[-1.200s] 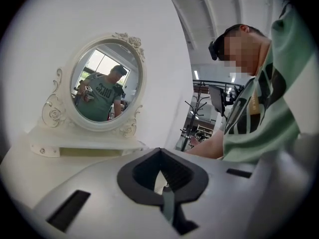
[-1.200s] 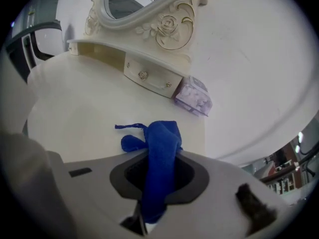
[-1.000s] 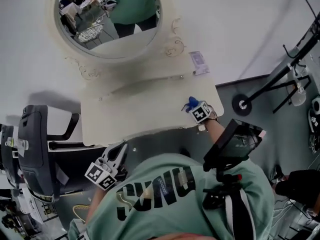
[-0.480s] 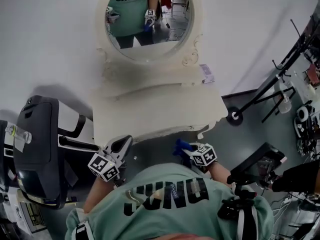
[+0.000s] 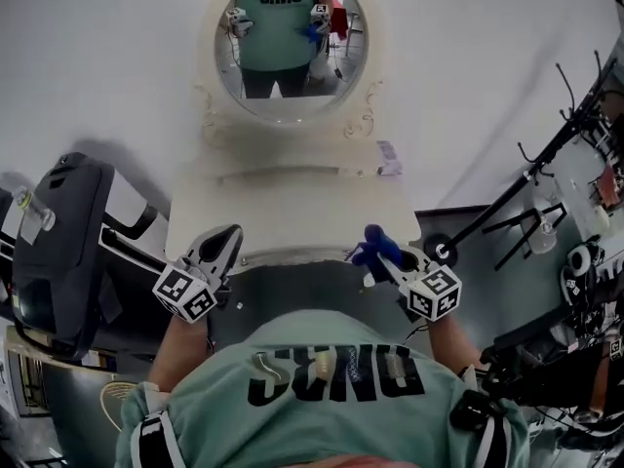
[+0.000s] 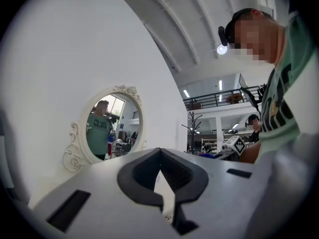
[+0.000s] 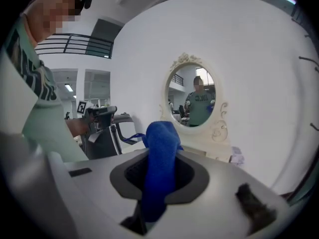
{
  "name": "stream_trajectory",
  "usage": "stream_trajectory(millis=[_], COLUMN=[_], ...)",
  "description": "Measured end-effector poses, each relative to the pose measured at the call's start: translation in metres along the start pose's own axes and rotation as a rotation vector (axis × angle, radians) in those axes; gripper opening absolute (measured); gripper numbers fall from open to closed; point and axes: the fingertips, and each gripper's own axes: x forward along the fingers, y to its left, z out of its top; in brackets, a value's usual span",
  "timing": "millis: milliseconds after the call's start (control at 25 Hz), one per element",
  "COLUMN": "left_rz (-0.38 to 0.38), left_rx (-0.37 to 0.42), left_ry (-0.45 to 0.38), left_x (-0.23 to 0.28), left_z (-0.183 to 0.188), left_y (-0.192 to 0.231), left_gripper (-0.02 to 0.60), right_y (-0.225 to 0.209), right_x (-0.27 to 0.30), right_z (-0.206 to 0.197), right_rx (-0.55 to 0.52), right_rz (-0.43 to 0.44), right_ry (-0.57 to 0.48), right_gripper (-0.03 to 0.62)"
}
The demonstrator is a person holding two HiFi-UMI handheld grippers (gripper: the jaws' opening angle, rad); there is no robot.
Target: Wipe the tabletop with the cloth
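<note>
A: What is the right tool (image 5: 381,254) doing?

B: Its jaws are clamped on the blue cloth (image 5: 371,246). In the right gripper view the cloth (image 7: 160,166) fills the gap between the pads, and a bunched end of it sticks out past the tips.

A: And the left tool (image 5: 227,241)?

B: Closed on nothing. In the left gripper view its (image 6: 160,159) jaws meet at the tips, with only a thin pale wedge showing lower down between them.

A: Where does the cloth sit against the bench (image 5: 292,217)?

B: From the head view it is at the front edge, toward the right corner. Whether it touches the top I cannot tell. The left tool is at the front edge too, toward the left corner, so the two are well apart with the person's green shirt (image 5: 331,388) between them.

A: Anything on the bench?

B: A small pale packet (image 5: 388,159) lies at the back right, near the wall. An oval mirror (image 5: 290,47) in a cream scrolled frame stands at the back middle.

A: And around it?

B: A dark chair (image 5: 58,247) stands just left of the bench.
</note>
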Motion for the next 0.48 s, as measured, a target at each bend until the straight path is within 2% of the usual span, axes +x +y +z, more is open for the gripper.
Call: stream_trajectory(millis=[160, 320, 480], left_rz=[-0.007, -0.001, 0.02], left_rx=[0.005, 0.002, 0.007], left_ry=[0.0, 0.011, 0.008], left_x=[0.006, -0.006, -0.015], left_z=[-0.002, -0.004, -0.002], left_y=[-0.027, -0.033, -0.036], left_gripper=[0.005, 0.005, 0.004], right_y=[-0.025, -0.032, -0.031], right_x=[-0.031, -0.018, -0.008], right_z=[0.019, 0.005, -0.001], right_rx=[0.052, 0.001, -0.014], right_rz=[-0.052, -0.119, -0.111], right_ry=[-0.091, -0.05, -0.016], right_gripper=[0.061, 0.061, 0.061])
